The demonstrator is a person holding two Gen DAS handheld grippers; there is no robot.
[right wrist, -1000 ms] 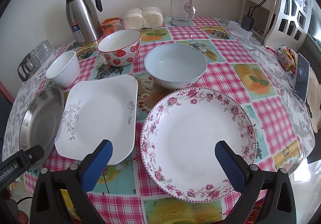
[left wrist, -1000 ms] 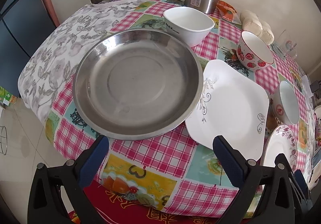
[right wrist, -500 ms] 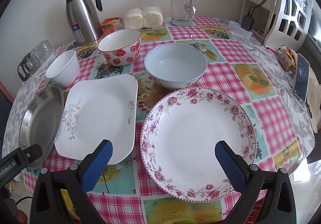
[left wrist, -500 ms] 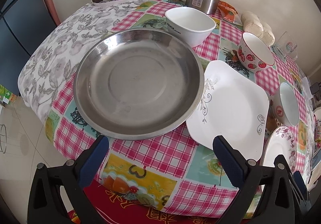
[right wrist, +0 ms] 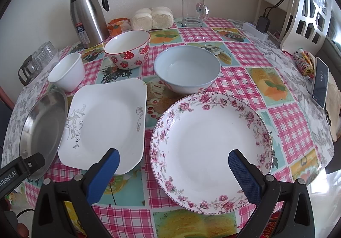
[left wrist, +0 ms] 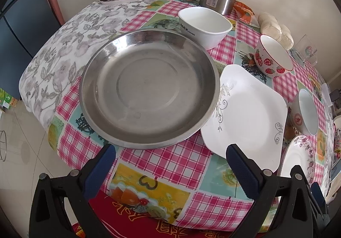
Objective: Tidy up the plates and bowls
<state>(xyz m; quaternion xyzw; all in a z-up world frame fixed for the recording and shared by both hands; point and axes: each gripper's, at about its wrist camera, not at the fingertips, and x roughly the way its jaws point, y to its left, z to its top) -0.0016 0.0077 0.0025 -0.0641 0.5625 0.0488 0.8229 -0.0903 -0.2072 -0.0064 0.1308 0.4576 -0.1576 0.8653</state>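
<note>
Checked in pink, your tablecloth [right wrist: 238, 80] carries the whole job, nothing stacked yet. From the left: the steel plate [left wrist: 149, 88] lies flat at the near-left edge, its right rim over the edge of the square white plate [right wrist: 106, 122]; behind them stand the small white bowl [right wrist: 67, 71] and the strawberry bowl [right wrist: 127, 52]. Further right the blue bowl [right wrist: 187, 70] stands just behind the floral plate [right wrist: 211, 144].

Your left gripper [left wrist: 170, 171] hangs wide open and empty just short of the steel plate's near rim. Your right gripper [right wrist: 173, 174] is equally wide and empty, its fingers above the floral plate's near part.

Over the last second the left view has crept slightly nearer the steel plate; the right has not shifted. Likely you are lining up a first pick-up, so the sorting remains entirely ahead.
</note>
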